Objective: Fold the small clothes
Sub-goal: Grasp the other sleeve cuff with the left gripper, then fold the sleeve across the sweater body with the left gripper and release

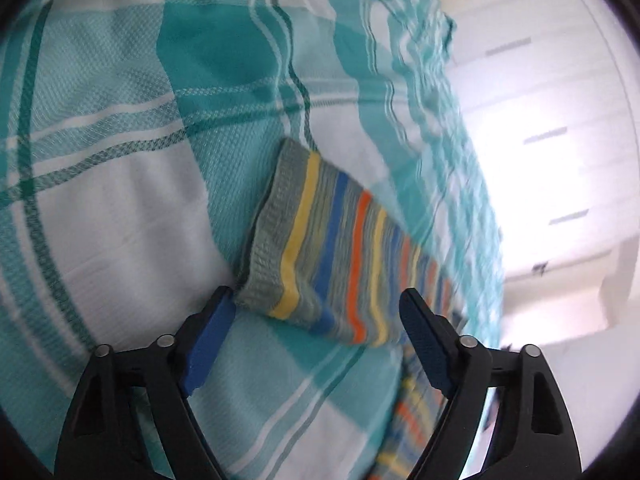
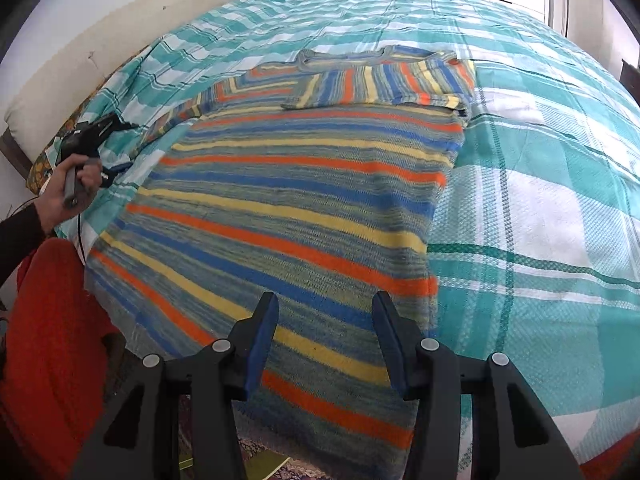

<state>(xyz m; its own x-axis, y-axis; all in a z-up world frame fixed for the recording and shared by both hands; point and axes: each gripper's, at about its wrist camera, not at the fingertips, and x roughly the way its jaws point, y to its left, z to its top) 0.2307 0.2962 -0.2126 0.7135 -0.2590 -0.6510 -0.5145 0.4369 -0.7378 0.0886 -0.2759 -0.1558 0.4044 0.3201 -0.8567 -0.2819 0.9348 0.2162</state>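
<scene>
A striped knit sweater [image 2: 296,200] in grey, blue, orange and yellow lies flat on the teal plaid bedspread [image 2: 540,208]. One sleeve [image 2: 384,84] is folded across the chest near the collar. The other sleeve stretches out to the left; its ribbed cuff [image 1: 280,224] lies between the tips of my open left gripper [image 1: 318,298]. That gripper also shows in the right wrist view [image 2: 116,148], held in a hand at the sweater's left. My right gripper [image 2: 326,304] is open and empty, just above the sweater's hem.
A cream headboard [image 2: 120,36] runs along the far left of the bed. The person's red clothing [image 2: 52,340] is at the lower left. White cupboard doors [image 1: 560,140] stand beyond the bed's edge.
</scene>
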